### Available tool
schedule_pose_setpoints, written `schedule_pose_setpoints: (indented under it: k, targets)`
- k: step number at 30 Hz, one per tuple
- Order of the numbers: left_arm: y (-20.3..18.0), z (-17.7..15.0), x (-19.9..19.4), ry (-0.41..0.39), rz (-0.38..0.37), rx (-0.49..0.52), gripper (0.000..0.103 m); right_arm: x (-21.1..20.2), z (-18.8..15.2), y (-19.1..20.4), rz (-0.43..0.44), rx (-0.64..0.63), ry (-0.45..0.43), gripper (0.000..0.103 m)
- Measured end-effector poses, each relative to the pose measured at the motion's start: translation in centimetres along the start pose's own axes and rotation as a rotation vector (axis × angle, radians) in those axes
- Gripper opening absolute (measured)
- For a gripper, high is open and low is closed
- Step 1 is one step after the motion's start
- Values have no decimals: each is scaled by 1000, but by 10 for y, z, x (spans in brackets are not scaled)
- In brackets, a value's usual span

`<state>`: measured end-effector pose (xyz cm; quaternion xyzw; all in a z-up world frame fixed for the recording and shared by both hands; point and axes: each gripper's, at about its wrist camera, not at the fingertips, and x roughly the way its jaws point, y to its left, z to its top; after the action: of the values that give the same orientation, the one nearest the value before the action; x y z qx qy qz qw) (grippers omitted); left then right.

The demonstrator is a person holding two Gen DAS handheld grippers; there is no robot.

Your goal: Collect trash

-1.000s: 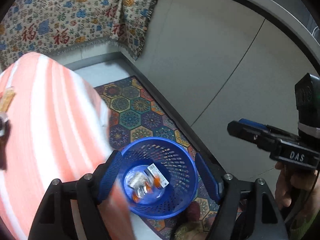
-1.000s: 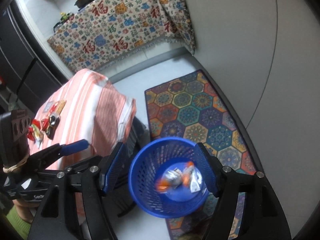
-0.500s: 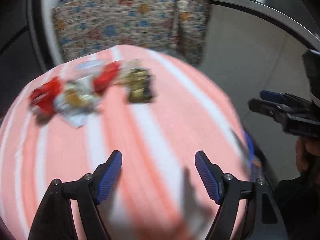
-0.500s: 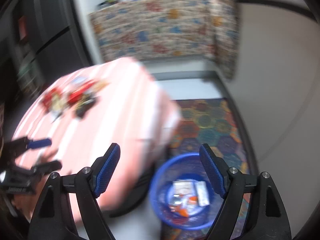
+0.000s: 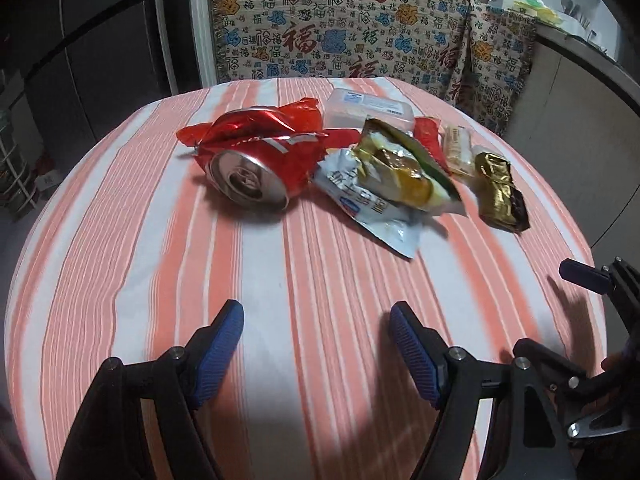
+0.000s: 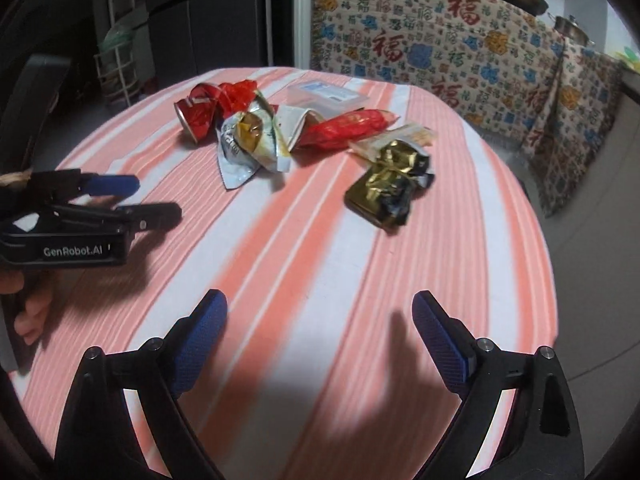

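Note:
A pile of trash lies on the pink-striped tablecloth (image 5: 260, 300): a crushed red can (image 5: 256, 168), a silver and yellow snack wrapper (image 5: 392, 184), a dark gold wrapper (image 5: 500, 192), a red wrapper (image 6: 348, 128) and a clear plastic box (image 5: 368, 110). The can (image 6: 196, 114) and gold wrapper (image 6: 392, 184) also show in the right wrist view. My left gripper (image 5: 316, 344) is open and empty, short of the pile. My right gripper (image 6: 320, 340) is open and empty, near the gold wrapper.
A patterned cloth (image 5: 360, 36) with red characters covers furniture behind the table. A dark fridge (image 6: 208, 20) and a white wire rack (image 6: 120, 68) stand at the left. The table's right edge (image 6: 548, 264) drops to the grey floor.
Both grippers have swung up from over the blue basket on the floor to over the table, now facing the trash pile. Both stay open and empty.

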<state>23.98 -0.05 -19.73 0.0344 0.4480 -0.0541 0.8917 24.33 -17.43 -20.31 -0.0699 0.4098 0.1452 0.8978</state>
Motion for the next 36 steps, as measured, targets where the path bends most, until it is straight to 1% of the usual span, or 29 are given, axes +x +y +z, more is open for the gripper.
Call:
schedule_pose_setpoints:
  k: [2,3,6,9,13,36]
  targets:
    - [-1,2,5,-3,15,36,86,7,2,5,-11,-13,14,95]
    - [1,2,6,1,8,35,87,7,1,5,-8,-7,12,96]
    - [1,3,8,-1,10,38,88,8,1,2,-2,10,22,99]
    - [2,2,8,1,14,40,90,11,-1,-7,40,57,43,101]
    - [1,3,9,2,15,41,90,9,-1,-4,30,52,41,102]
    - [0,2,10,2,11,40,91,9,-1,-8,37,50,42,102]
